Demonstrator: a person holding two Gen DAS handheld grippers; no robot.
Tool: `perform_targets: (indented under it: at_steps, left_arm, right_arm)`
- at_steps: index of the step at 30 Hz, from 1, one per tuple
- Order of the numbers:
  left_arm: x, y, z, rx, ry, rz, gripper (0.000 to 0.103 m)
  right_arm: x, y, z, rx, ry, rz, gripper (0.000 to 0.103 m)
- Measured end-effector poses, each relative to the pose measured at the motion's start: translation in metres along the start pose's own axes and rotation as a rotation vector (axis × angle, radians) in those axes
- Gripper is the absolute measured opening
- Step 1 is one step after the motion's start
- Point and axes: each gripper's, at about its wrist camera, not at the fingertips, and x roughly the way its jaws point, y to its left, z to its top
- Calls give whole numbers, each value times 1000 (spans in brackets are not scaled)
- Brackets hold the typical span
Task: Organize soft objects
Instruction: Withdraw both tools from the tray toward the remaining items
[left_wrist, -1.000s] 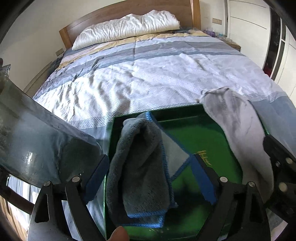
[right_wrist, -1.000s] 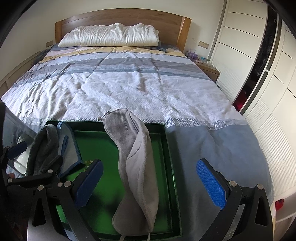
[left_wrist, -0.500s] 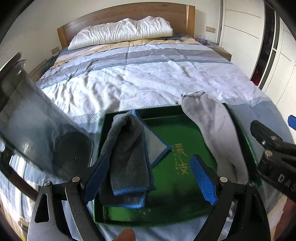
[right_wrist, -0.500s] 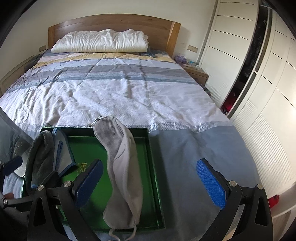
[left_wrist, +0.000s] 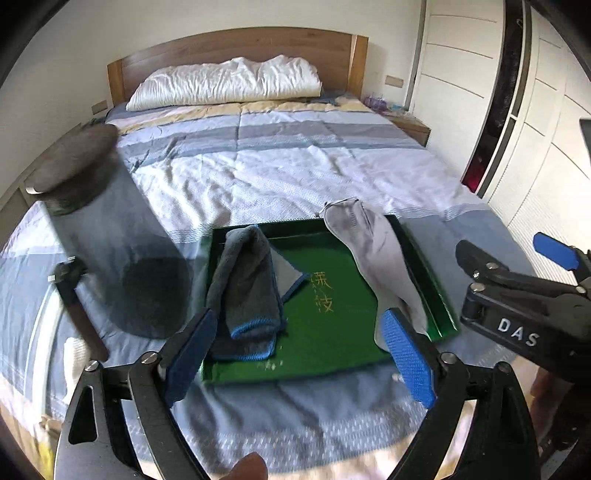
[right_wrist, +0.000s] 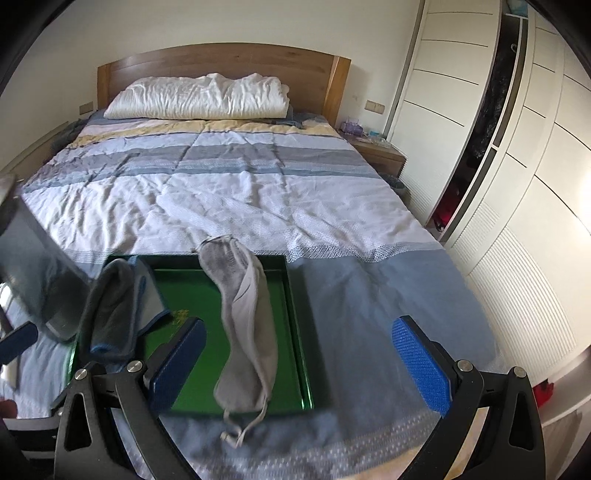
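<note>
A green tray lies on the foot of the bed. In it a folded dark grey towel with blue trim lies on the left side, and a light grey sleep mask lies along the right side, its strap hanging over the near rim. My left gripper is open and empty, held above the tray's near edge. My right gripper is open and empty, above the tray's near right corner; it also shows in the left wrist view.
A clear cylindrical container with a dark lid stands tilted left of the tray. The striped quilt covers the bed, with a white pillow at the headboard. White wardrobe doors and a nightstand line the right.
Both grippers have pulled back and up from the tray, so it looks smaller and farther. The towel and sleep mask stay in place in the tray.
</note>
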Motion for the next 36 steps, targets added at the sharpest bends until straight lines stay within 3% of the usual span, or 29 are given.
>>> perform_targets:
  at_steps: [2, 20, 26, 36]
  left_arm:
    - [-18, 5, -5, 2, -11, -12, 100]
    - [-140, 60, -59, 62, -78, -25, 101]
    - [-154, 110, -95, 70, -50, 20, 102]
    - [-173, 222, -134, -3, -28, 142, 102]
  right_arm:
    - [-18, 2, -6, -8, -8, 3, 103]
    - [-171, 50, -56, -25, -82, 64, 103]
    - [-202, 77, -80, -24, -86, 102, 103]
    - [-241, 146, -109, -56, -70, 216, 103]
